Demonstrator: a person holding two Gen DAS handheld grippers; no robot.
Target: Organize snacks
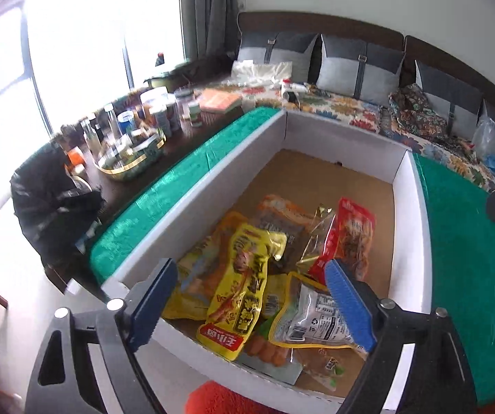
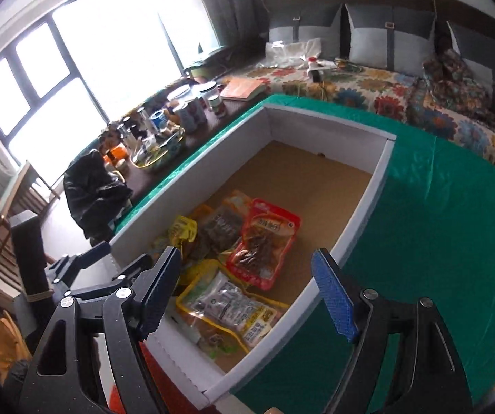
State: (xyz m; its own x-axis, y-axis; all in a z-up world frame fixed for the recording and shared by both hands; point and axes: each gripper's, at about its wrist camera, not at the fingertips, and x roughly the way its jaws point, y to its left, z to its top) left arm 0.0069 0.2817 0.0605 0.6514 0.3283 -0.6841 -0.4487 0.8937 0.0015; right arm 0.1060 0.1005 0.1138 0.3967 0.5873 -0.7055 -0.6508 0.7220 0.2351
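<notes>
Both grippers hover over the near end of the box, pointing down into it. Left gripper (image 1: 252, 296): jaws spread wide, nothing between the blue pads, holding nothing. Right gripper (image 2: 247, 296): same, wide apart and empty. In the right wrist view the left gripper (image 2: 85, 258) shows at the left, beside the box's near-left corner.

White cardboard box (image 1: 213, 179) with a brown floor sits on a green cloth (image 1: 461, 241). The snacks are all piled in the near half; the far half shows bare brown cardboard.

Snack packs:
- Yellow pouch (image 1: 244, 293), top of the pile, near-left, lying skewed. Large Chinese characters plus a red logo patch at its near end; reads upside down from here, can't make it out.
- Red pouch (image 2: 264, 245) with a clear window showing dark strips, on the right of the pile. Chinese print at the top, not legible.
- Clear pack with yellow border (image 2: 226, 310), back side up: a white nutrition-style table and recycling marks, text too small to read.
- Dark-window pouch (image 2: 219, 231) at the far side of the pile, partly under the red one.
- Orange sausage-like pieces (image 1: 264, 348) in a clear wrap at the near edge, under the yellow pouch.

Left of the cloth: a dark table (image 1: 192, 127) crowded with jars and cans (image 1: 157, 110), labels blurred.
</notes>
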